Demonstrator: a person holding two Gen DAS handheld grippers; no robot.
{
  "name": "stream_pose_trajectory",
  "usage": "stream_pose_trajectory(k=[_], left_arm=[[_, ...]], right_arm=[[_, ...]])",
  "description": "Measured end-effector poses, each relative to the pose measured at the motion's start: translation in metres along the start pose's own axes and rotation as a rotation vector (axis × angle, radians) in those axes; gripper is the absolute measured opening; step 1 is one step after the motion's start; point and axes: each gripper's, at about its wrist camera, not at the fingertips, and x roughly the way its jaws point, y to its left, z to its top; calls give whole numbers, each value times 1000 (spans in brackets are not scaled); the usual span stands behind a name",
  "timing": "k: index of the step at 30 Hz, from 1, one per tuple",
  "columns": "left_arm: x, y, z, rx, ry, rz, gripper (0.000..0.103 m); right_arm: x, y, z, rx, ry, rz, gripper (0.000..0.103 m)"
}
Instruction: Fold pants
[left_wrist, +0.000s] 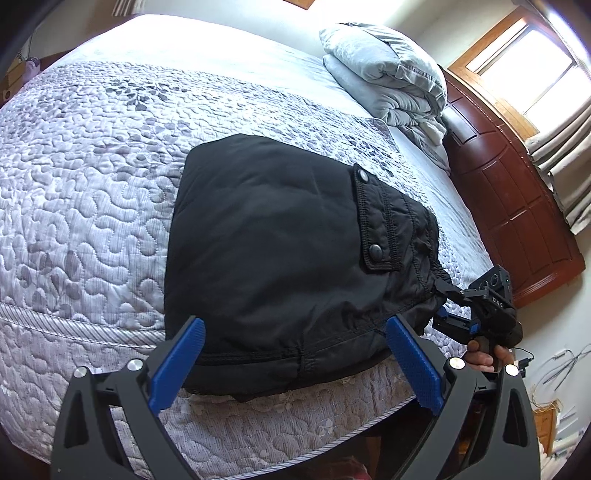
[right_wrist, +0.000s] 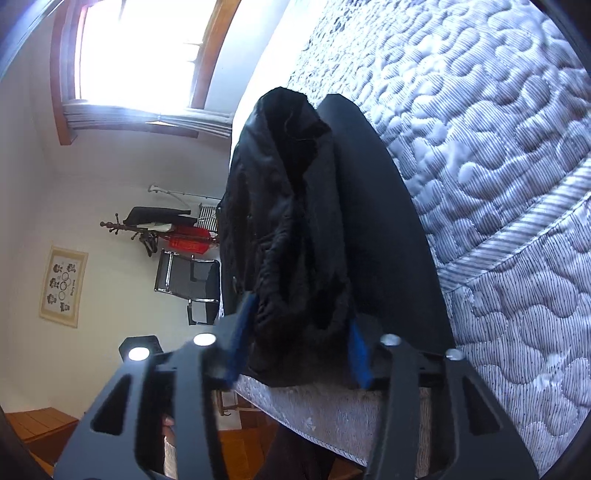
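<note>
Black padded pants (left_wrist: 280, 236) lie folded into a compact bundle on the quilted bed (left_wrist: 92, 184), near its front edge. A flap pocket with two snaps (left_wrist: 373, 218) faces up. My left gripper (left_wrist: 295, 354) is open, its blue pads either side of the bundle's near edge, holding nothing. My right gripper (left_wrist: 448, 295) is at the bundle's right end, at the gathered waistband. In the right wrist view the pants (right_wrist: 291, 229) bunch thickly between the blue pads of my right gripper (right_wrist: 299, 354), which close on the fabric.
A folded grey duvet (left_wrist: 391, 70) sits at the head of the bed by the dark wooden headboard (left_wrist: 517, 206). A window (right_wrist: 140, 51), a coat rack (right_wrist: 155, 229) and a chair (right_wrist: 188, 277) stand beyond the bed. The mattress side (right_wrist: 517, 350) drops away at the front.
</note>
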Motion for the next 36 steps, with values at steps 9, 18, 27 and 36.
stream_pose_trajectory(k=[9,18,27,36], left_arm=[[-5,-5,4,1,-15,-9,99],[-19,-19,10,32,-48,-27,99],[-42,-42,16,70,-99,-25,99],[-65,-58,20,109,-148,2,99]], right_arm=[[-12,49,8,-122,-8,16,37],[-8,58,5,-121,0,1,37],[-2,23,4,-47,-5,-44,37],[-4,2,-5,55,-37,8,66]])
